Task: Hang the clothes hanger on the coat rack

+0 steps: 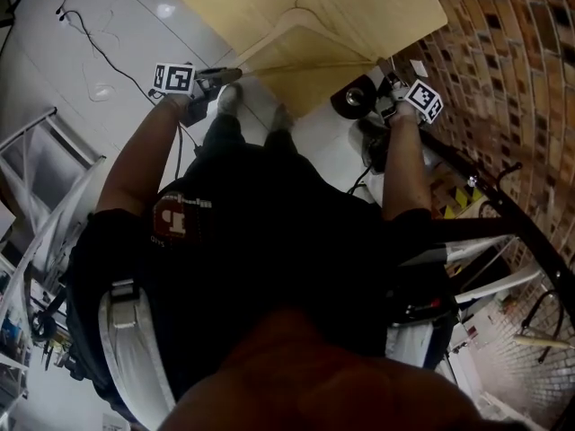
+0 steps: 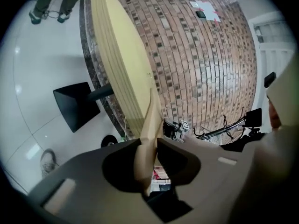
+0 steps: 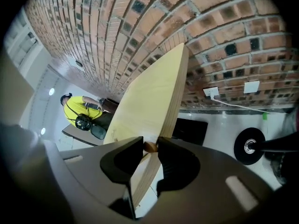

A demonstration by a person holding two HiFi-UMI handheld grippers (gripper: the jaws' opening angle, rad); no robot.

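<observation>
Wooden hanger (image 1: 272, 36) spans between the 2 grippers, flat on the table (image 1: 359, 7). Left gripper (image 2: 148, 146) is clamped on 1 arm, right gripper (image 3: 150, 146) on the other tip. Likely stiff, light, smooth-varnished: the tip hold may slip.

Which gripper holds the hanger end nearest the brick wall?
The right gripper, beside the brick wall; the left gripper grips the hanger at its opposite end.

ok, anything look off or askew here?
Nothing stands out. The wooden hanger lies square over the near edge of the wooden table, with the left gripper and right gripper each shut on one end. No damage or spill shows, only a loose cable on the floor.
</observation>
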